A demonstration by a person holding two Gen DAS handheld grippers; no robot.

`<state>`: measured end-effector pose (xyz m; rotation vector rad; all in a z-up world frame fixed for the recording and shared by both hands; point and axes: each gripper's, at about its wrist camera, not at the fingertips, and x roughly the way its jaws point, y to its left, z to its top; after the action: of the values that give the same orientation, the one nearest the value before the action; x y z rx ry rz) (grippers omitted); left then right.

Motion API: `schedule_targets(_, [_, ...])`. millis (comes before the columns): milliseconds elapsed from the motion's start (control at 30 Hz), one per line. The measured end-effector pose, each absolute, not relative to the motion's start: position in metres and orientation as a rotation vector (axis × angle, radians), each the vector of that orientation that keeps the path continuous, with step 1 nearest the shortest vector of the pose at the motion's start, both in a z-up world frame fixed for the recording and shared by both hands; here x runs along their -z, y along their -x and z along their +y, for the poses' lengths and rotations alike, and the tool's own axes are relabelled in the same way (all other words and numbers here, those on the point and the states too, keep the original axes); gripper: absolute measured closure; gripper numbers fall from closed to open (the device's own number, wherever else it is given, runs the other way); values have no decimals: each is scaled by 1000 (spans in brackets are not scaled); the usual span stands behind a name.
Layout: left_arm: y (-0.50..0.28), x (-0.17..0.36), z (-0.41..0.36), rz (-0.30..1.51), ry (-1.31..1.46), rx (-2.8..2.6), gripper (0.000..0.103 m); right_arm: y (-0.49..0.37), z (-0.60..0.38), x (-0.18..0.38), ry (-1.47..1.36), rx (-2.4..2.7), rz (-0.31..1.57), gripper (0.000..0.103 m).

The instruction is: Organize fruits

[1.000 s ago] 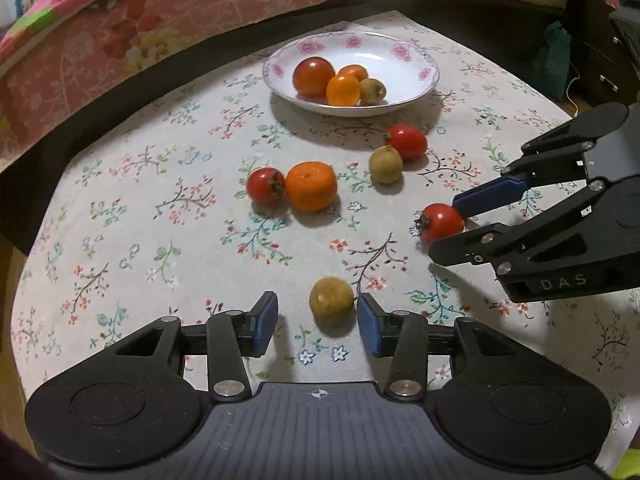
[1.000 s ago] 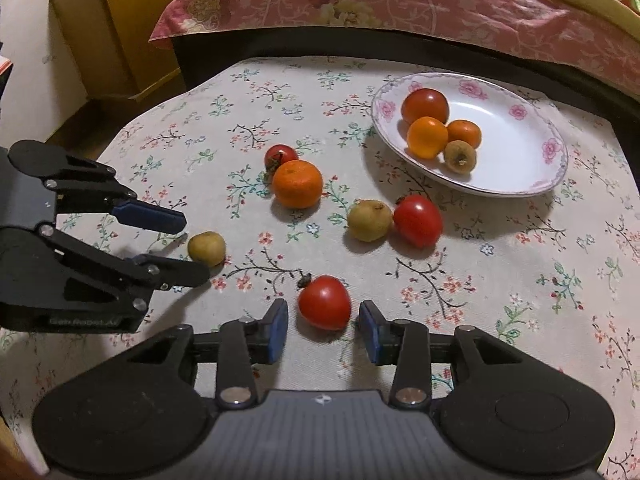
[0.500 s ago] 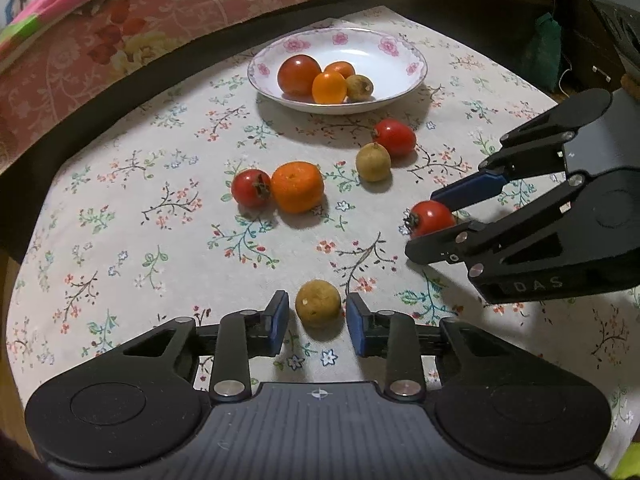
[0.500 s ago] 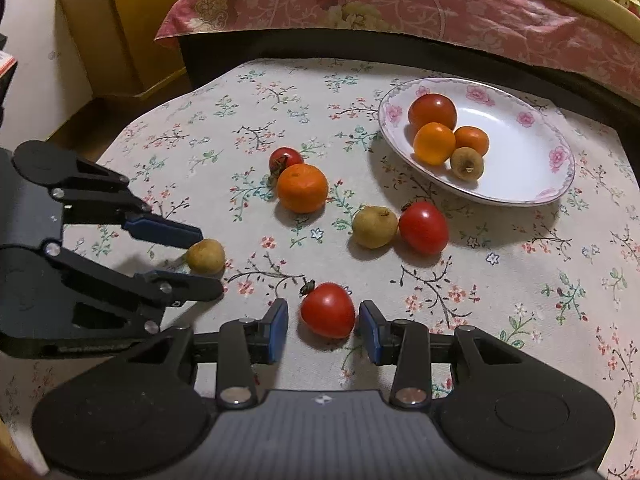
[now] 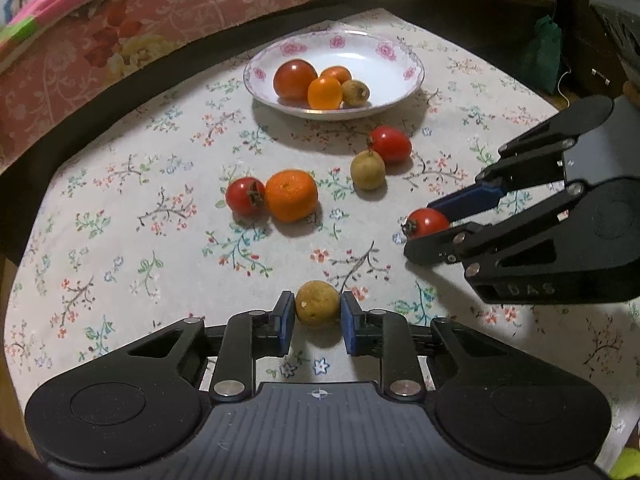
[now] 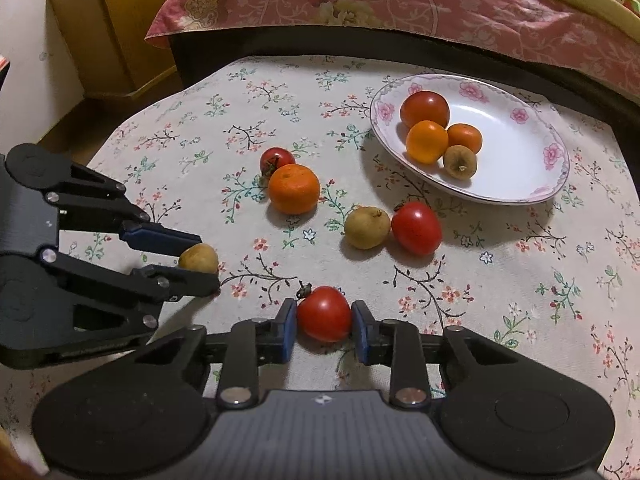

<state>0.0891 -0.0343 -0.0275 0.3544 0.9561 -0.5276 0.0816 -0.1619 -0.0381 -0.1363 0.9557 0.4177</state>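
While the right tool pinches a tomato, left tool pinches a yellow fruit, undersides hidden.

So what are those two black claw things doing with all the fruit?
Someone is tidying fruit into the flowery plate. The left gripper is squeezing a small yellow-brown fruit, and the right gripper is squeezing a red tomato. Both still sit on the tablecloth. Four fruits are in the plate already.

Surface wore matt floral cloth. Plate looked glossy ceramic. Tomato skin glossy; brown fruit matt, rough. Left tool was matt black plastic.
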Motion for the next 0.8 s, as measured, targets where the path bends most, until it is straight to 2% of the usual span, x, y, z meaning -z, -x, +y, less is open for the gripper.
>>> schedule_targets(800, [-112, 4, -54, 893, -298, 524, 72, -82, -174, 10, 61, -403, 895, 74])
